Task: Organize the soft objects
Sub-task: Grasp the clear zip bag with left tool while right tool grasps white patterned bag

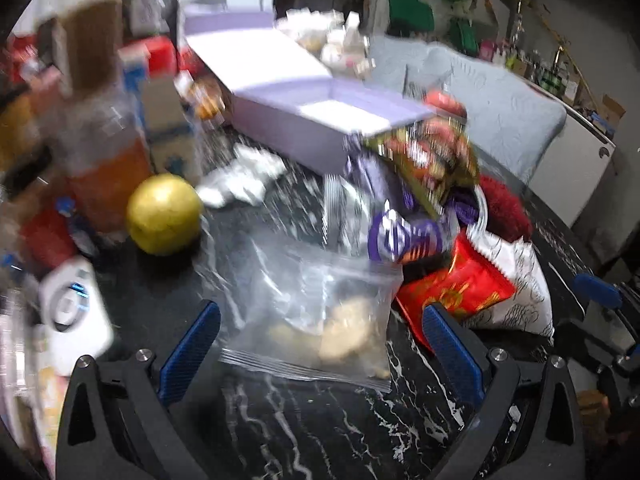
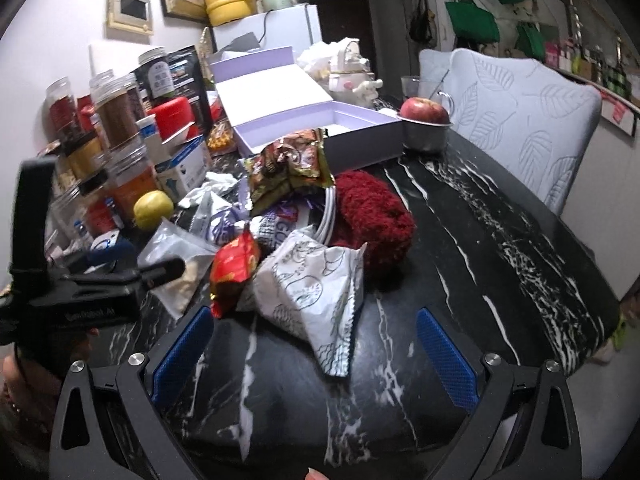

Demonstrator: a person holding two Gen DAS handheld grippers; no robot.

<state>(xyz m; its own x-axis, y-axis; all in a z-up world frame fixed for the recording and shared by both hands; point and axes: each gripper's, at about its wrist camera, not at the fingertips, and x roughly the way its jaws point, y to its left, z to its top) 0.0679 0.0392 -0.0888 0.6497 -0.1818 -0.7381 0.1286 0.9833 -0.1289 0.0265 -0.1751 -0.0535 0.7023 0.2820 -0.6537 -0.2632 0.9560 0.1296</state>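
In the left wrist view, which is blurred, the left gripper (image 1: 320,356) hangs low over the black marble table (image 1: 320,432) with its blue-padded fingers (image 1: 192,354) spread wide and nothing between the pads. A clear zip bag (image 1: 320,320) with pale pieces inside lies flat on the table in the gap between the fingers, apart from both pads. Just to its right sits a red snack packet (image 1: 460,288), overlapping a white patterned pouch (image 1: 520,304). Farther off are a purple wrapper (image 1: 400,236), a green and red snack bag (image 1: 432,160) and a dark red fluffy item (image 1: 504,204), all heaped in front of an open lilac box (image 1: 304,120). A yellow ball (image 1: 164,214) rests at the left, near some jars. In the right wrist view, the right gripper (image 2: 316,354) is likewise splayed and empty over the table. The white patterned pouch (image 2: 316,292) lies just beyond its fingertips, touching the red snack packet (image 2: 234,268) on its left and the dark red fluffy item (image 2: 372,216) behind it. The left gripper (image 2: 152,270) enters from the left edge above the clear zip bag (image 2: 180,256). An apple (image 2: 424,110) sits in a metal bowl (image 2: 426,138) at the far right of the lilac box (image 2: 320,120).
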